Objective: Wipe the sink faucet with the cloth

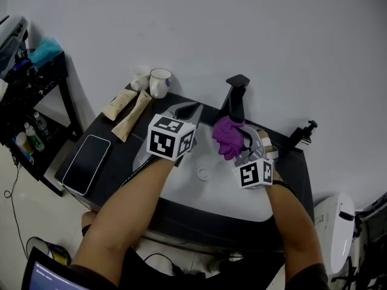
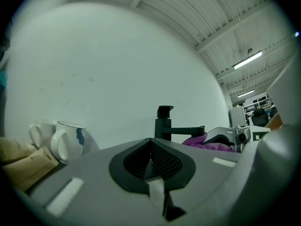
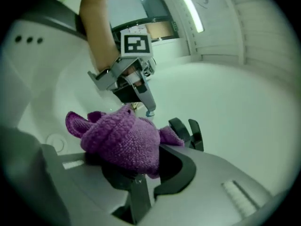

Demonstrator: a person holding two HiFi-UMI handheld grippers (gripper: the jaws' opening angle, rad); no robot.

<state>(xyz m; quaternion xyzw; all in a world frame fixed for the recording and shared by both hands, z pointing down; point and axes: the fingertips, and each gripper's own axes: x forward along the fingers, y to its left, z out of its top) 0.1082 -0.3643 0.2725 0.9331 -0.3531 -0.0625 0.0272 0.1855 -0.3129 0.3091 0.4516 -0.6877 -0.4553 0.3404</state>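
Centre: right claw (image 3: 137,169) pinches a fold of the likely soft, light cloth (image 3: 121,139) beside the faucet (image 1: 236,99); left claw (image 2: 153,167) is pressed together, empty.

No word or number can be read; the left marker cube (image 1: 171,136) and right marker cube (image 1: 254,174) bear only black-and-white square patterns; the blue mark on the mug (image 2: 68,142) is illegible.

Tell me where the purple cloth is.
In the head view, the purple cloth is bunched in the right gripper, right of centre over the white sink, just in front of the black faucet.
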